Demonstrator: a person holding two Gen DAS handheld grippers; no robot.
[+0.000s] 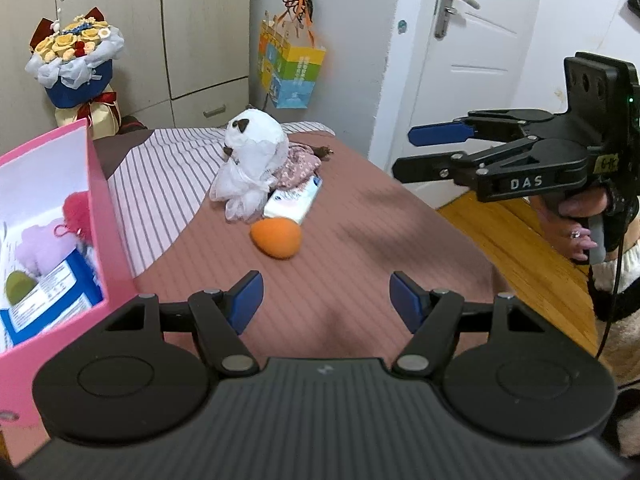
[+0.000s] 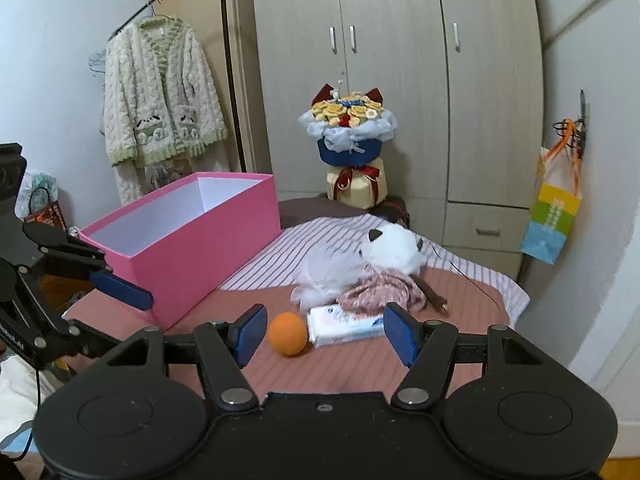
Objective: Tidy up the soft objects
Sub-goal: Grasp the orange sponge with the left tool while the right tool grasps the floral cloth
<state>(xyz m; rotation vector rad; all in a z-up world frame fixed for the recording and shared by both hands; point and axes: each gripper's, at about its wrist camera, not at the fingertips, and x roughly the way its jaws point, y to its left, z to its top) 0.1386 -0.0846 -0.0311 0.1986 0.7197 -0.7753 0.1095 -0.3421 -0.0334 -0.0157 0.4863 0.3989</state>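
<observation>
While right view hides pink box (image 2: 208,256) contents | left shows pompom (image 1: 78,210)

One pink cardboard box (image 2: 188,248) | one orange egg-shaped sponge (image 2: 288,334) | one white tissue pack (image 2: 344,322) | one white plush doll (image 2: 384,252) | one flower bouquet (image 2: 350,136)

Black tool (image 1: 404,150), blue pads (image 1: 436,135), white "DAS" marking.
</observation>
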